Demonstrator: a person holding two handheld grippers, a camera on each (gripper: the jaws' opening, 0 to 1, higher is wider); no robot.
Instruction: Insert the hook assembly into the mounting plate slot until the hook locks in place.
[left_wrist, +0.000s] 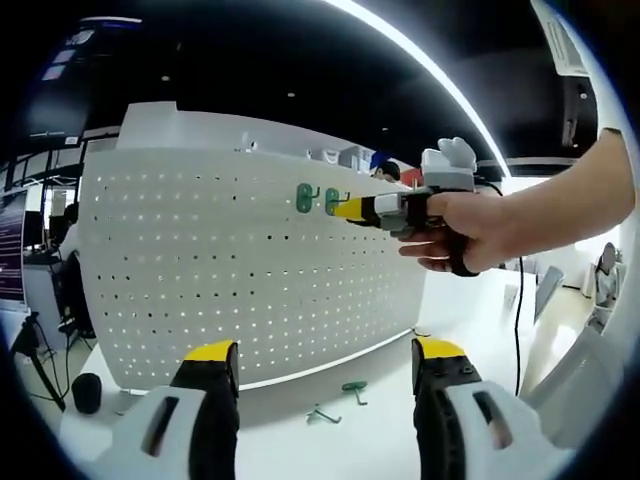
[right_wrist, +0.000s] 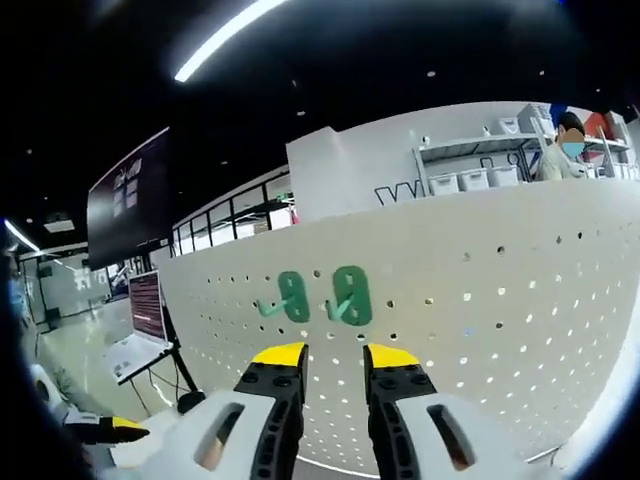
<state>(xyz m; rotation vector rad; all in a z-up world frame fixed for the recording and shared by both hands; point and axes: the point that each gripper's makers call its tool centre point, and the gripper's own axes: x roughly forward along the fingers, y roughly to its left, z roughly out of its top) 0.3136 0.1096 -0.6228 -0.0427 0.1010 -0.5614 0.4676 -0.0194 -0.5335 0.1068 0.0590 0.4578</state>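
Observation:
A white perforated mounting plate (left_wrist: 250, 270) stands upright on the table. Two green hooks (left_wrist: 305, 197) (left_wrist: 335, 201) hang side by side near its top. A hand holds my right gripper (left_wrist: 352, 210) with its yellow tips just right of the second hook. In the right gripper view the same two hooks (right_wrist: 290, 297) (right_wrist: 350, 296) sit on the plate (right_wrist: 480, 300), just above my right gripper (right_wrist: 335, 357); its jaws stand a little apart with nothing between them. My left gripper (left_wrist: 325, 352) is wide open below the plate, holding nothing.
Two loose green hooks (left_wrist: 355, 388) (left_wrist: 322, 415) lie on the white table (left_wrist: 470, 300) in front of the plate. A black cable (left_wrist: 518, 310) runs down at the right. A monitor on a stand (right_wrist: 145, 310) and shelves (right_wrist: 480, 165) are behind.

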